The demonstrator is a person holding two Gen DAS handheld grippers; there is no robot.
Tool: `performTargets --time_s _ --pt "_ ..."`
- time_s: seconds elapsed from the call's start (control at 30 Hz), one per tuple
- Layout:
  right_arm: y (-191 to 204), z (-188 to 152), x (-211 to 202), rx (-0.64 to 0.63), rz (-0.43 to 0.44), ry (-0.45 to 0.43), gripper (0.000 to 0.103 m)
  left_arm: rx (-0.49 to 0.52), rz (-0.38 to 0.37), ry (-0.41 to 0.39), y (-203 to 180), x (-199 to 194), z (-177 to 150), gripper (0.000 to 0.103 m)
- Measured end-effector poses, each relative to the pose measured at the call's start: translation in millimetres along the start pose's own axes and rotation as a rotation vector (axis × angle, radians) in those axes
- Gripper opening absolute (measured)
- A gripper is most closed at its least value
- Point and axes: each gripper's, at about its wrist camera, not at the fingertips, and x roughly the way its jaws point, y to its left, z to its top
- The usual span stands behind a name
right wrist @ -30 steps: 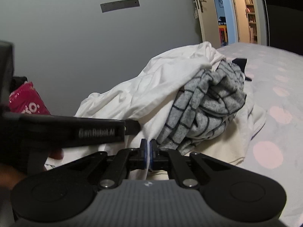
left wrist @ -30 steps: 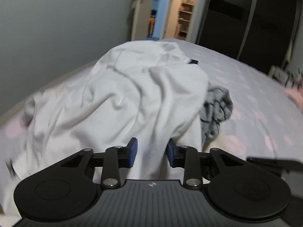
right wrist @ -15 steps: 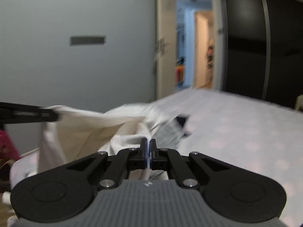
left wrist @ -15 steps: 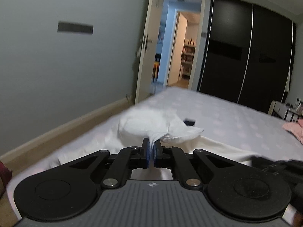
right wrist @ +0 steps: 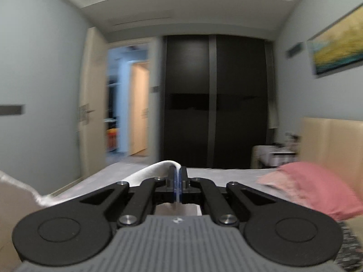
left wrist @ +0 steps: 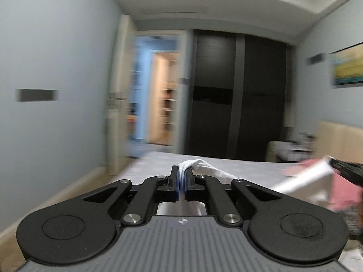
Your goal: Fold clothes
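Both grippers, left and right, have fingers pinched on thin edges of the white cotton garment; a hard shake likely pulls an edge free.

This is a bedroom in a home. A bed with a pale dotted cover fills the lower middle, backed on the right by a padded beige headboard with a pink pillow against it. A tall dark sliding-door wardrobe covers the far wall, a cluttered bedside table stands next to it, a framed painting hangs above the headboard, and an open door leads to a lit hallway with shelves.
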Motion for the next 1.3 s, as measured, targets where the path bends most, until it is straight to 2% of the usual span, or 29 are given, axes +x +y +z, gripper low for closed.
performTargets --time_s 0.1,0.2,0.23,0.33,0.43,0.53,0.63,0.73,0.83,0.87,0.9,1.0,1.13,1.3 --pt "-46.3 10.4 -11.0 -0.014 -0.125 -0.006 0.002 0.046 -0.181 0.062 -53.3 -2.0 -17.1 0.002" --pt "-91.4 8.1 -23.5 -0.02 -0.247 0.019 0.002 0.092 -0.378 0.17 -106.2 1.3 -53.2 0.002" --pt "-103.8 3.4 -27.8 -0.017 -0.278 0.034 0.002 0.11 -0.441 0.207 -123.3 2.4 -67.0 0.002" --pt "-141.6 -22.6 -31.0 -0.02 -0.339 0.105 0.002 0.147 -0.567 0.324 -157.5 11.5 -112.1 0.002" --pt "-167.1 -61.8 -34.1 -0.047 -0.384 0.187 0.002 0.167 -0.652 0.457 -178.2 26.7 -161.0 0.002" --pt "-191.2 -103.1 -34.2 -0.054 -0.421 0.28 0.002 0.182 -0.719 0.599 -181.4 47.6 -212.8 0.002" --pt "-203.5 -145.2 -34.3 -0.045 -0.429 0.374 0.002 0.176 -0.73 0.702 -173.9 72.5 -251.8 0.002" --pt "-202.7 -187.2 -44.4 -0.031 -0.424 0.445 0.002 0.177 -0.741 0.771 -167.9 88.5 -272.1 0.002" --pt "-203.7 -208.4 -46.9 -0.017 -0.371 0.469 0.002 0.179 -0.792 0.844 -173.5 94.3 -279.6 0.004" --pt "-203.2 -211.8 -46.0 -0.002 -0.344 0.477 0.002 0.171 -0.813 0.855 -176.5 96.5 -279.6 0.009" --pt "-198.5 -212.5 -45.9 0.015 -0.299 0.485 0.002 0.164 -0.819 0.844 -176.8 96.4 -277.2 0.019" --pt "-192.6 -208.0 -40.7 0.038 -0.156 0.489 0.002 0.158 -0.793 0.802 -177.8 85.0 -267.2 0.041" --pt "-151.3 -204.4 -50.8 0.074 0.071 0.502 0.002 0.081 -0.739 0.784 -173.6 100.9 -251.9 0.041" --pt "-89.1 -215.7 -81.4 0.007 0.314 0.545 0.002 0.008 -0.649 0.767 -157.1 122.5 -239.0 0.04"
